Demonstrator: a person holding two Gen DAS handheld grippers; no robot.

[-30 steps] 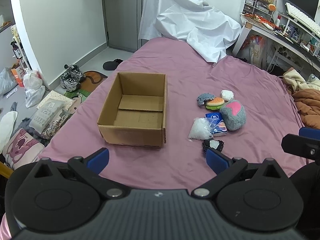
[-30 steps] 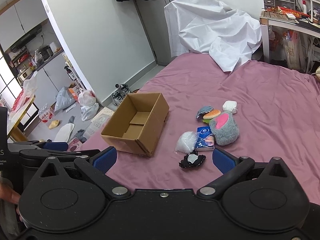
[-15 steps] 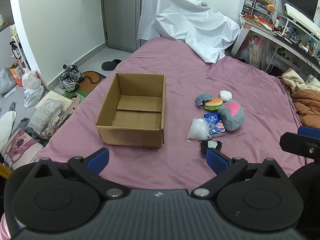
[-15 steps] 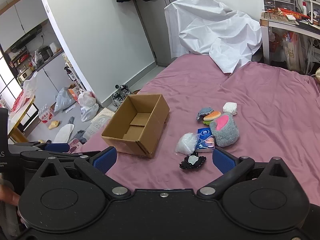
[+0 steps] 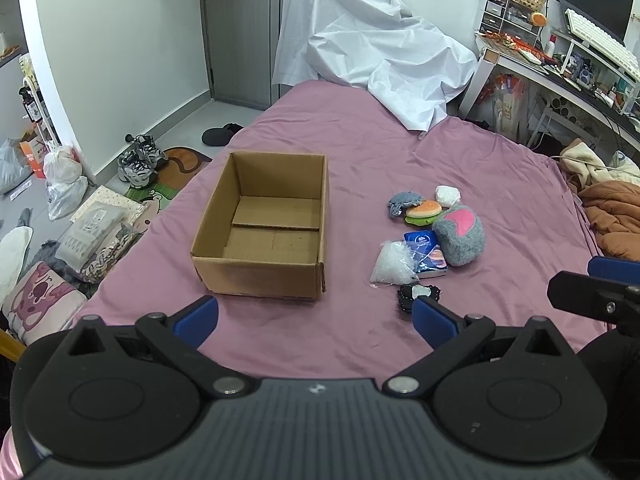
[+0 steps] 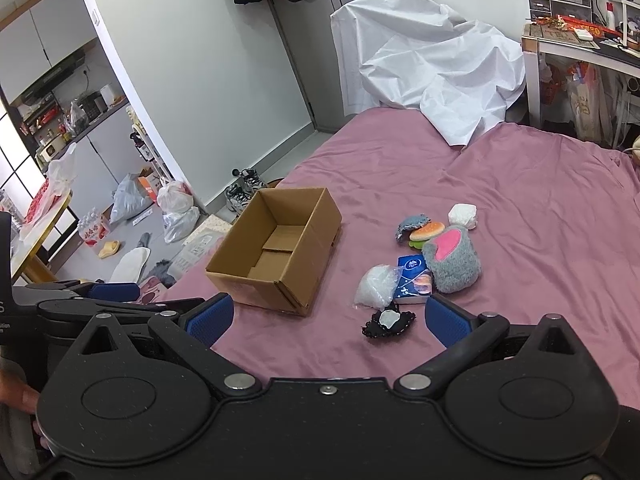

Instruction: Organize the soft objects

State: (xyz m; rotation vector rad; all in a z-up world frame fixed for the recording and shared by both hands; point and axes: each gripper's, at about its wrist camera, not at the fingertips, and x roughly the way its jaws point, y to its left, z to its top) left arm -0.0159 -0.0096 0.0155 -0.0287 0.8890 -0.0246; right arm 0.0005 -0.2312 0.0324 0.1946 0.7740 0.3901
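Observation:
An empty open cardboard box (image 5: 264, 236) (image 6: 280, 252) sits on the purple bedsheet (image 5: 400, 152). To its right lies a cluster of soft things: a grey plush with a pink patch (image 5: 459, 236) (image 6: 451, 258), a burger-shaped toy (image 5: 424, 212), a grey-blue cloth piece (image 5: 404, 202), a white wad (image 5: 447, 195), a blue tissue pack (image 5: 426, 252), a clear bag of white filling (image 5: 390, 262) and a black lacy item (image 6: 388, 322). My left gripper (image 5: 316, 316) is open, short of the box. My right gripper (image 6: 328, 318) is open, near the black lacy item.
A white sheet (image 5: 372, 52) covers something at the bed's far end. A cluttered desk (image 5: 560, 64) stands at the right, brown bedding (image 5: 616, 212) lies on the bed's right edge. Shoes (image 5: 140, 160), bags and cushions litter the floor on the left.
Both views have drifted slightly closer to the box and the cluster. Nothing on the bed has moved and both grippers have stayed open.

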